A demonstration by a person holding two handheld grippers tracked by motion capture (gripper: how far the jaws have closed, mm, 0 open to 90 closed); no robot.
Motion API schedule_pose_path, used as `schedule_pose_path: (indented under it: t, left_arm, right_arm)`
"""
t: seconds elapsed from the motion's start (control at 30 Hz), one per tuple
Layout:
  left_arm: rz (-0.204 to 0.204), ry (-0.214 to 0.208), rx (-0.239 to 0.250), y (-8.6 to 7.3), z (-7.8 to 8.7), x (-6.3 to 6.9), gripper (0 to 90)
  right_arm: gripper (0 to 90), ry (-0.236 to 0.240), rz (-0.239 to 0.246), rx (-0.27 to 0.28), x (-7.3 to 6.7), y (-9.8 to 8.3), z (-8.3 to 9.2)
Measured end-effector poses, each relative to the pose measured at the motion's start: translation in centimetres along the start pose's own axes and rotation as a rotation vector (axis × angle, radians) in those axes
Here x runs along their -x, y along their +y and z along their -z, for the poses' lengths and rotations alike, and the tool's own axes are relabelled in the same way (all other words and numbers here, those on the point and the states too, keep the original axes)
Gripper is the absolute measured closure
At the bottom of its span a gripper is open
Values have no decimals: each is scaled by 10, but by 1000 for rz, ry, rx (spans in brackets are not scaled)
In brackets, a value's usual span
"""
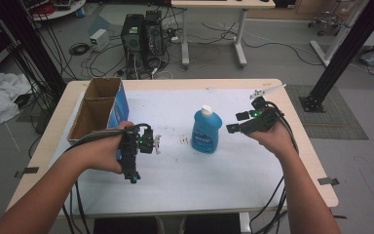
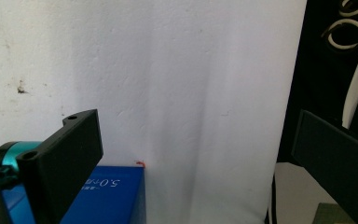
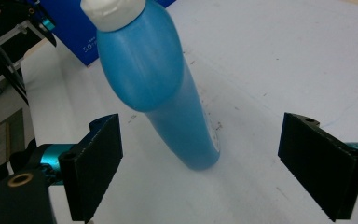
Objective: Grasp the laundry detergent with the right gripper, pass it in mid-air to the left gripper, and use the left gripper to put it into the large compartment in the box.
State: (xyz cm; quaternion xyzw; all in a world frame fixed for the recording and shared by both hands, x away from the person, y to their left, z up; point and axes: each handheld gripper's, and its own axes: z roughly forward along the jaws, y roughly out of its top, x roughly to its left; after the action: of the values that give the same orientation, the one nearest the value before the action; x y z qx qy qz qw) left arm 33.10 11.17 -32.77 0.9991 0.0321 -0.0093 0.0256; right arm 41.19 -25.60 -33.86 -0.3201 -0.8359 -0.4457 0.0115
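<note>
A blue bottle point(image 1: 207, 130) with a white cap stands upright on the white sheet near the table's middle. In the right gripper view the blue bottle point(image 3: 168, 88) rises a short way ahead of the two black jaws, which stand wide apart. My right gripper point(image 3: 203, 140) is open and touches nothing. In the high view the right gripper point(image 1: 237, 122) hovers just right of the bottle. My left gripper point(image 1: 135, 148) is held over the sheet beside the box's blue wall. The left gripper point(image 2: 198, 130) is open, with bare white sheet between its jaws.
An open cardboard box point(image 1: 100, 109) with a blue side stands at the table's left. Its blue wall point(image 2: 112, 196) lies close under the left gripper. The table's edge point(image 2: 289, 93) and dark floor with cables lie beyond. A small white part point(image 1: 268, 90) rests at the back right.
</note>
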Motion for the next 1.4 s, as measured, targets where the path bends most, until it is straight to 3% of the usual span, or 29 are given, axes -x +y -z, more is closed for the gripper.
schedule_pose_path:
  t: [0.47,0.87,1.4]
  left_arm:
    - [5,-1,4,-2,-2,1,18]
    - [20,7,4,-7,2,2,18]
    - [22,9,2,-10,2,3,17]
  right_arm:
    - [128,39,7,-11,-6,-15,-17]
    - [128,68,15,-53,-3,-22,-48]
    - [128,86,31,-37,-3,-27,-73]
